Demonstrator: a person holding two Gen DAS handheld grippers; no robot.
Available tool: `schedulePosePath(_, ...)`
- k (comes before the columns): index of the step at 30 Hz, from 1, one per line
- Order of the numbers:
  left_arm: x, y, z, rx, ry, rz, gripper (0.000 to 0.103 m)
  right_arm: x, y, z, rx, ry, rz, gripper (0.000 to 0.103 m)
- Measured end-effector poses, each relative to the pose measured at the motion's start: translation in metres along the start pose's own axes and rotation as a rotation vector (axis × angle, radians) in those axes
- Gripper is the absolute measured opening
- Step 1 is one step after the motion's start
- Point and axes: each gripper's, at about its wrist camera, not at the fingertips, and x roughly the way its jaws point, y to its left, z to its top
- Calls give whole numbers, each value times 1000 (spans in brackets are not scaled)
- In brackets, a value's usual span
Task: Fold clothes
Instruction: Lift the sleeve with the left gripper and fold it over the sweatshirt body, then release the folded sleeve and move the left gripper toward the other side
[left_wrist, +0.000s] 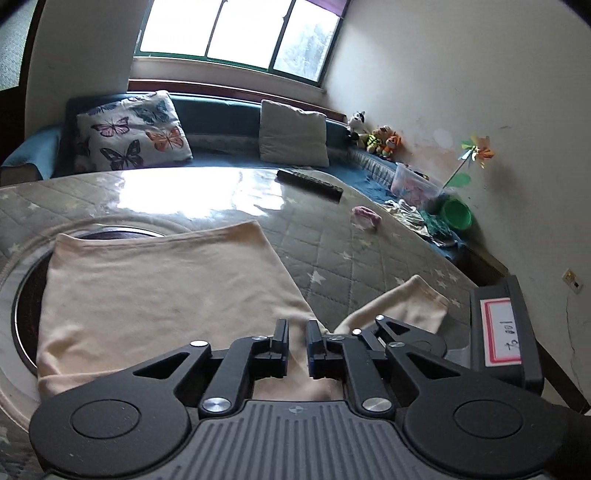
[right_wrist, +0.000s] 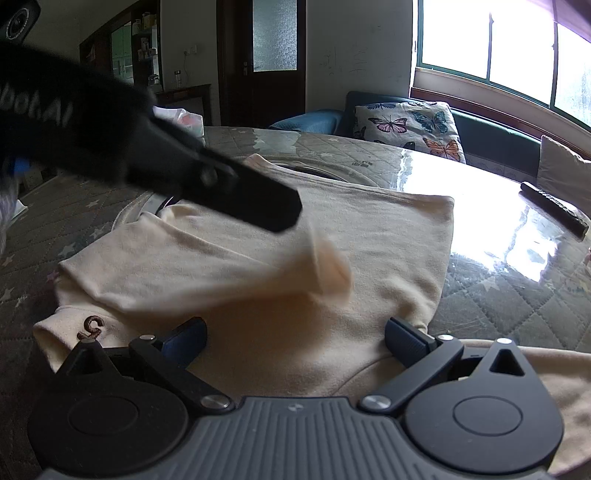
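cream shirt (right_wrist: 258, 295) lies spread on the quilted table (left_wrist: 332, 251), near edge toward the cameras. the left gripper (left_wrist: 297, 338) has its jaws only a little apart with a sleeve (right_wrist: 328, 266) between them, though i cannot tell if the pads press it. the right gripper (right_wrist: 295, 339) hovers wide open over the shirt's near edge, holding nothing. butterfly pillow (left_wrist: 129, 133) sits far left.

We count one cream garment (left_wrist: 159, 291) on the table (left_wrist: 369, 258), two pillows at twelve o'clock, a butterfly one (left_wrist: 133, 131) and a plain one (left_wrist: 293, 134), one remote (left_wrist: 309, 184), one pinwheel (left_wrist: 476, 149) and one green bowl (left_wrist: 458, 215) at two o'clock.
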Motion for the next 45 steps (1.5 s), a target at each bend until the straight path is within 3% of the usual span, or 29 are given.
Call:
schedulePosePath(3, -5, 1, 0, 9, -9, 1, 26, 0, 0, 0, 0, 0, 0, 103)
schedulePosePath(7, -18, 10, 2, 4, -30, 21, 31, 0, 0, 0, 0, 0, 0, 103)
schedulePosePath(12, -40, 35, -1, 16, -50, 116, 39, 0, 0, 0, 0, 0, 0, 103)
schedulePosePath(16, -49, 58, -13, 62, -47, 254, 37, 0, 0, 0, 0, 0, 0, 103)
schedulePosePath(19, -53, 74, -26, 70, -21, 313, 33, 0, 0, 0, 1, 0, 0, 103)
schedulePosePath(26, -59, 89, -56, 36, 38, 320, 32, 0, 0, 0, -1, 1, -1, 103)
schedulePosePath(33, -66, 80, -55, 87, 47, 266, 35, 0, 0, 0, 0, 0, 0, 103)
schedulePosePath(40, -91, 96, -36, 128, 16, 352, 35, -15, -8, 8, 59, -48, 4, 103)
schedulePosePath(45, -111, 111, -32, 167, 25, 433, 37, -36, -9, 11, 17, -80, -57, 103)
